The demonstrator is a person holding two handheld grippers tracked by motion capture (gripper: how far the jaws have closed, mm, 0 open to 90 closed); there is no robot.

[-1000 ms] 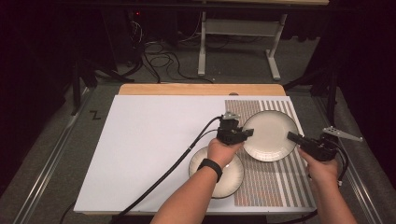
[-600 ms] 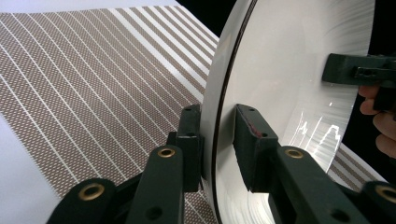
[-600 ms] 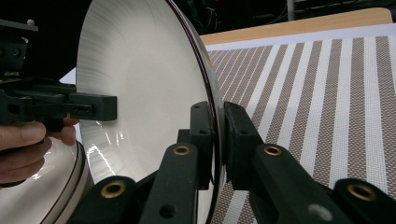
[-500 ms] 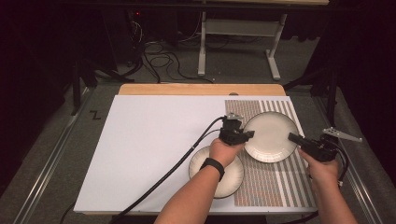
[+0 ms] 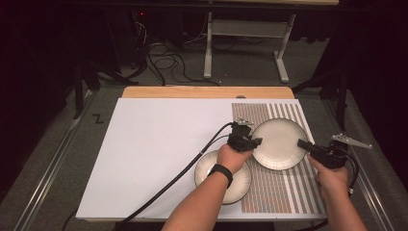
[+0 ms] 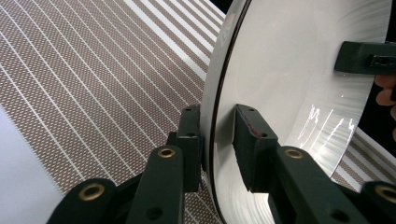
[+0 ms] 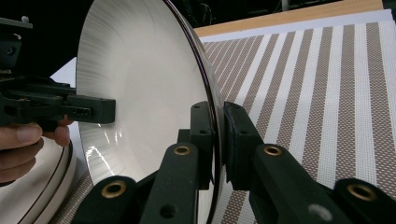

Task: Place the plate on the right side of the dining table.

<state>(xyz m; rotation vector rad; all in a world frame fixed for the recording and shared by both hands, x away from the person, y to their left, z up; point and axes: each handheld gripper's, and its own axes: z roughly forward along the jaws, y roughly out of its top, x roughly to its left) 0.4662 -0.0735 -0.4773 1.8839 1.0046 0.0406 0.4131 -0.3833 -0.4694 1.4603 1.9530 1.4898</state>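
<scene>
While both the left gripper (image 5: 254, 142) and the right gripper (image 5: 304, 144) clamp opposite rims of the cream plate (image 5: 280, 143), the person should keep it level above the striped mat (image 5: 308, 192).

Left gripper (image 5: 254, 142) and right gripper (image 5: 304, 144) fingers both clamped.

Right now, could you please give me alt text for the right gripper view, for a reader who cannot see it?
The right hand-held gripper pinches the dark rim of a white plate, while the left hand-held gripper grips its opposite edge. A brown-and-white striped mat lies beneath, with another plate at lower left.
</scene>
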